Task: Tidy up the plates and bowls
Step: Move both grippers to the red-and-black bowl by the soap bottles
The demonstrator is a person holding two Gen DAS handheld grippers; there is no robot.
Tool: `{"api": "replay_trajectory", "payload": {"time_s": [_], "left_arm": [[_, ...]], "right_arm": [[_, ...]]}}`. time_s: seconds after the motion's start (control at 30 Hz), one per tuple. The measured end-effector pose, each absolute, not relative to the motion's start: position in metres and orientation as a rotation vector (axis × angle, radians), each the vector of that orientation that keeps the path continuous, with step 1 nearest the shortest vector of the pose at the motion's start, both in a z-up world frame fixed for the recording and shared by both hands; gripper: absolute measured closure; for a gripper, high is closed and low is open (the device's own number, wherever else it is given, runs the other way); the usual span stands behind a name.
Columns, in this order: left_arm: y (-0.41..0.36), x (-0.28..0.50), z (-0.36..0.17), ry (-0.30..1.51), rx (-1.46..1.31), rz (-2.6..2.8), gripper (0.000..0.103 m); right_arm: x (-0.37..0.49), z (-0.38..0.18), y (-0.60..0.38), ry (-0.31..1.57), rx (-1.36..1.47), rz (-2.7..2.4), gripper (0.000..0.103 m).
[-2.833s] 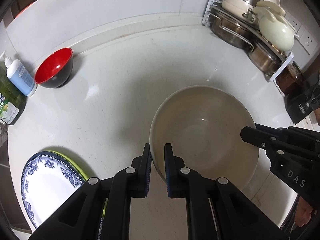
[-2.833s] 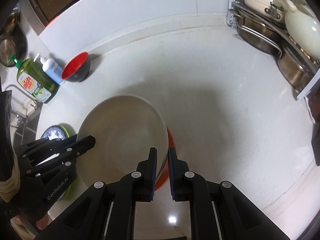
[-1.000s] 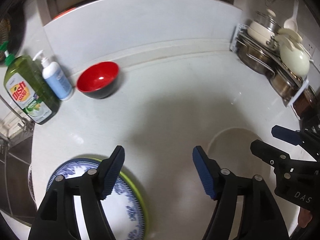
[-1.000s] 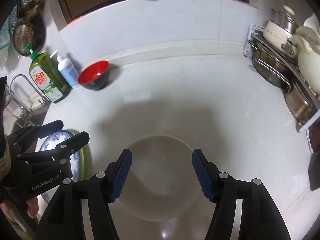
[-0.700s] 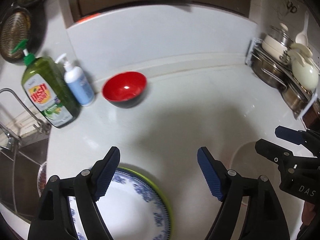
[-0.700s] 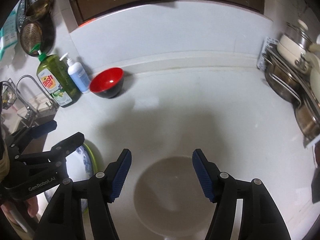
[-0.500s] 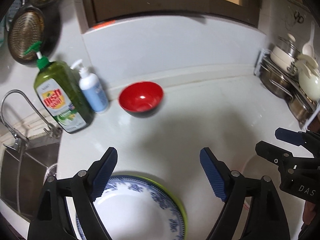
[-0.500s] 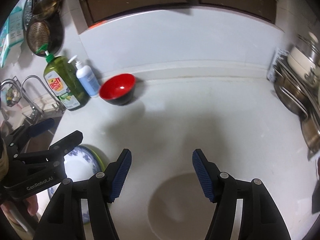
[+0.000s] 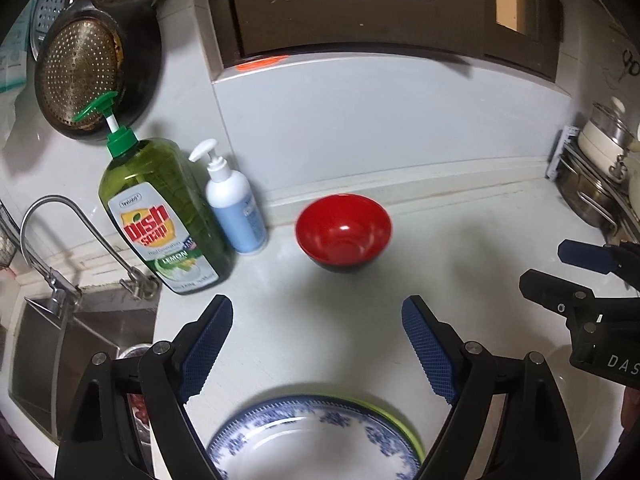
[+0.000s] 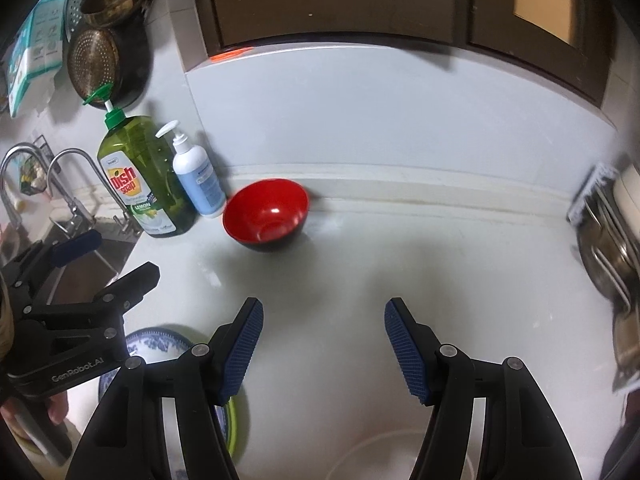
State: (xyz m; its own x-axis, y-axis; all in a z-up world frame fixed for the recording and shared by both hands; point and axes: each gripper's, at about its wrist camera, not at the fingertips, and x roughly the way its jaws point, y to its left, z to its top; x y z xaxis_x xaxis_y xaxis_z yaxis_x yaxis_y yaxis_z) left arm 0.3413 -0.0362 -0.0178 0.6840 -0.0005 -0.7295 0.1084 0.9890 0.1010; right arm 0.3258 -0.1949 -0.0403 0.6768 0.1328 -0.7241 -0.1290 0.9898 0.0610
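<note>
A red bowl with a black outside stands on the white counter near the back wall, well ahead of both grippers. My left gripper is open above a blue-patterned white plate that rests on a green plate. My right gripper is open too, with nothing between its fingers. The rim of the large beige bowl shows at the bottom of the right wrist view, below that gripper. The plate stack lies to its left.
A green dish soap bottle and a white pump bottle stand left of the red bowl. A faucet and sink lie at the far left. A rack of pots fills the right corner.
Both grippers let go of the beige bowl, opened wide and rose back from it. The views tilted up toward the wall, and the left gripper swung over the plate stack.
</note>
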Motion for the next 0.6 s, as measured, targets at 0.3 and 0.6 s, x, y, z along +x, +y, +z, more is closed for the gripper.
{"api": "replay_trajectory", "payload": {"time_s": [0.3, 0.6], "left_arm": [[-0.019, 0.384, -0.026, 0.83, 0.139, -0.034, 0.017], [-0.011, 0.436, -0.054, 0.871, 0.157, -0.013, 0.018]], "right_arm": [[0.375, -0.04, -0.173, 0.828, -0.047, 0.183, 0.039], [0.436, -0.059, -0.163, 0.877, -0.073, 0.212, 0.039]]}}
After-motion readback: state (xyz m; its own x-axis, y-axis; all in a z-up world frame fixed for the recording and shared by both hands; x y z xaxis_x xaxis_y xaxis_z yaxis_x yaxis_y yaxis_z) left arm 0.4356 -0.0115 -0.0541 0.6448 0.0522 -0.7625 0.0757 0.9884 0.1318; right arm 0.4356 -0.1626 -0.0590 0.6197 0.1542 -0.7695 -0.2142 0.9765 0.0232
